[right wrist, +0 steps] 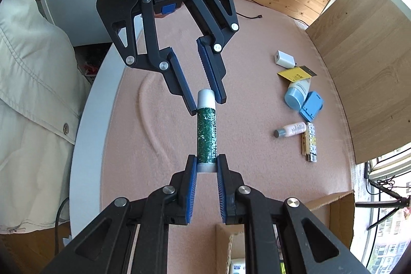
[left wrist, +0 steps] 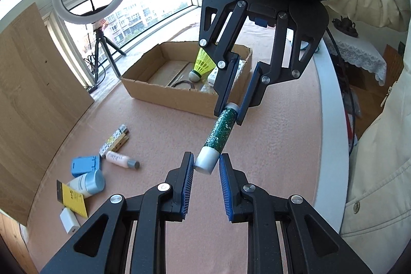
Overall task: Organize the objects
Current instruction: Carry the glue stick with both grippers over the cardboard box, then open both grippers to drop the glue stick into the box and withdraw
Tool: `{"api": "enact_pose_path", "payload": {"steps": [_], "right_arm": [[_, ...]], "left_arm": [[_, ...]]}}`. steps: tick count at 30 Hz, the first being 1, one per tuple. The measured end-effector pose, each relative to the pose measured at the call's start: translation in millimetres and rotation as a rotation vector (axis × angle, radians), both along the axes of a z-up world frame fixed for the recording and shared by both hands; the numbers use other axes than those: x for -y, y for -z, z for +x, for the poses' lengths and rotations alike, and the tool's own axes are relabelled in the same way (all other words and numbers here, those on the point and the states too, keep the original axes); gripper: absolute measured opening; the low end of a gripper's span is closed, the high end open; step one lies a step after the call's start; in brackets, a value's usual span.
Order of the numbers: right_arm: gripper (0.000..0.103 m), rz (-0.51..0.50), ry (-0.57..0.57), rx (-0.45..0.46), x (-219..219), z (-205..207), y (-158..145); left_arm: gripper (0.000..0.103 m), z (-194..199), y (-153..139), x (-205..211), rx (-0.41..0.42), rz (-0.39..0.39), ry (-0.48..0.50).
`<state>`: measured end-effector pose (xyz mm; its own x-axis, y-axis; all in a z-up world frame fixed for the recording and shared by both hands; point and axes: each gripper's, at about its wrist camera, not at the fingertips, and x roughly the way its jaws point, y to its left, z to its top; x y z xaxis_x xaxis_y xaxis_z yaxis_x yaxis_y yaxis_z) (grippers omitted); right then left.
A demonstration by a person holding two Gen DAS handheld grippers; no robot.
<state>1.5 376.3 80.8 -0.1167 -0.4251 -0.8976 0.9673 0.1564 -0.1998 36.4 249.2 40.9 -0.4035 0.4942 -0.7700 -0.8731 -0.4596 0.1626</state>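
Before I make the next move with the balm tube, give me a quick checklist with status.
1. Right gripper shut on the base of the balm tube: ok.
2. Left gripper shut on the grey cap: ok, both pads look in contact.
3. Cap seated on tube, no gap visible: ok.
4. Tube lifted clear of the table: ok.
5. Cardboard box open with free floor beside the shuttlecock: ok.
6. Grip firmness under a pull: cannot tell.
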Motion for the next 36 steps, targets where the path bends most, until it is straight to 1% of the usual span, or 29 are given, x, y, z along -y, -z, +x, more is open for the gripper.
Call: {"api": "enact_pose_path", "payload": {"steps": [7,13,15,16,17,18,19,20,21,24,28,32,36], "right_arm": [[0.014,-0.017,0.052,-0.043,-63,-25,-6],[0.014,-0.029,0.122,-0.048,-113,-51,-6],[0.014,-0.037,0.143,-0.054,-126,-58,-6],[0.014,-0.046,0.154,-0.061,-131,-61,-5],[0.014,-0.055,0.167,-0.074,-135,-64,-4],[0.014,-0.052,0.179,-0.069,-138,-66,-1],[0.016,-0.037,0.185,-0.069,-141,-68,2],[0.022,-0.033,0.198,-0.080,-145,-69,4],[0.024,-0.042,0.213,-0.076,-148,-70,3],[0.024,-0.080,0.267,-0.055,-155,-75,0],[0.024,-0.081,0.329,-0.063,-154,-82,1],[0.025,-0.078,0.386,-0.074,-142,-84,-4],[0.029,-0.064,0.412,-0.085,-115,-82,-7]], "left_arm": [[0.022,-28,-5,-79,-0.010,-0.012,0.055],[0.022,-55,-5,-141,-0.018,-0.029,0.109],[0.024,-64,-3,-157,-0.019,-0.038,0.102],[0.028,-70,-1,-162,-0.018,-0.047,0.081],[0.048,-75,1,-166,-0.014,-0.062,0.051],[0.059,-79,4,-169,-0.022,-0.079,0.015],[0.073,-81,6,-169,-0.043,-0.088,-0.017],[0.079,-82,7,-167,-0.063,-0.093,-0.045],[0.080,-82,7,-165,-0.070,-0.090,-0.062],[0.082,-79,8,-150,-0.054,-0.072,-0.101],[0.085,-75,12,-127,-0.044,-0.059,-0.153],[0.086,-65,17,-98,-0.028,-0.036,-0.171],[0.087,-51,19,-64,-0.022,-0.013,-0.172]]}}
